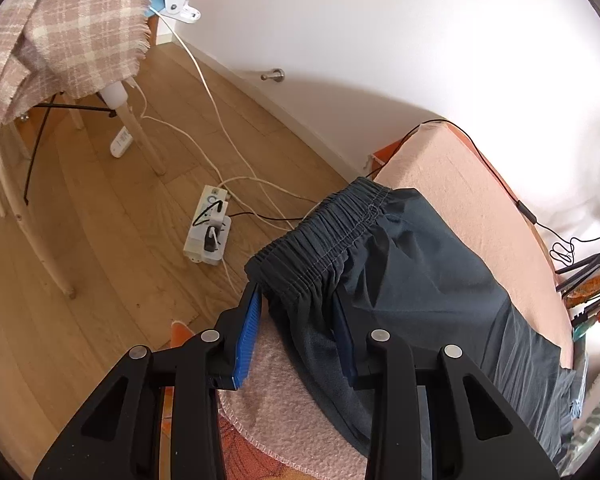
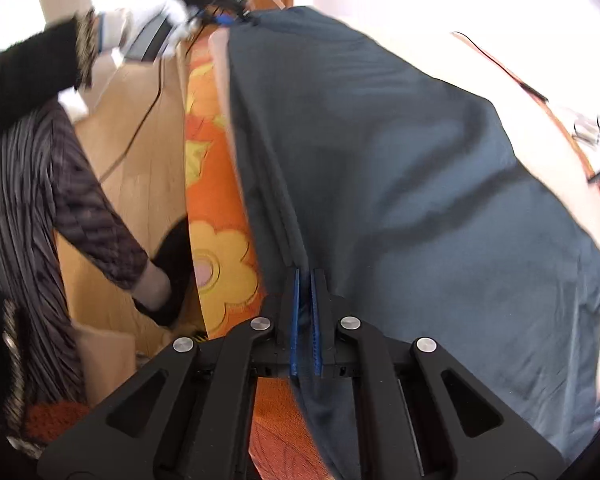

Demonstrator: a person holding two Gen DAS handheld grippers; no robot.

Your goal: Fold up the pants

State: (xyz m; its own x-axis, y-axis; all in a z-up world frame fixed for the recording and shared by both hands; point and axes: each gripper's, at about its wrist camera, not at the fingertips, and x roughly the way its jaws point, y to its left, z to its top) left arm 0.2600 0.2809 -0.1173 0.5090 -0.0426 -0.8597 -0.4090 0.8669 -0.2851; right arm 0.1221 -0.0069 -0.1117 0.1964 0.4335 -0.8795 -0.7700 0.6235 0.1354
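Note:
Dark grey pants [image 1: 420, 288] with an elastic waistband [image 1: 320, 236] lie across a pink towel-covered surface [image 1: 460, 184]. My left gripper [image 1: 296, 300] is open, its blue-padded fingers [image 1: 247, 340] straddling the waistband corner at the near edge. In the right wrist view the pants [image 2: 420, 184] spread wide. My right gripper [image 2: 306, 276] is shut on a fold of the pants fabric at the near edge. The left gripper [image 2: 228, 16] shows far off at the waistband, held by a gloved hand.
A wooden floor with a white power strip [image 1: 208, 224] and cables lies left. A chair with a plaid blanket [image 1: 60, 32] stands far left. An orange flowered cover [image 2: 216, 216] hangs down the side. Black cable [image 1: 500, 184] runs along the pink surface.

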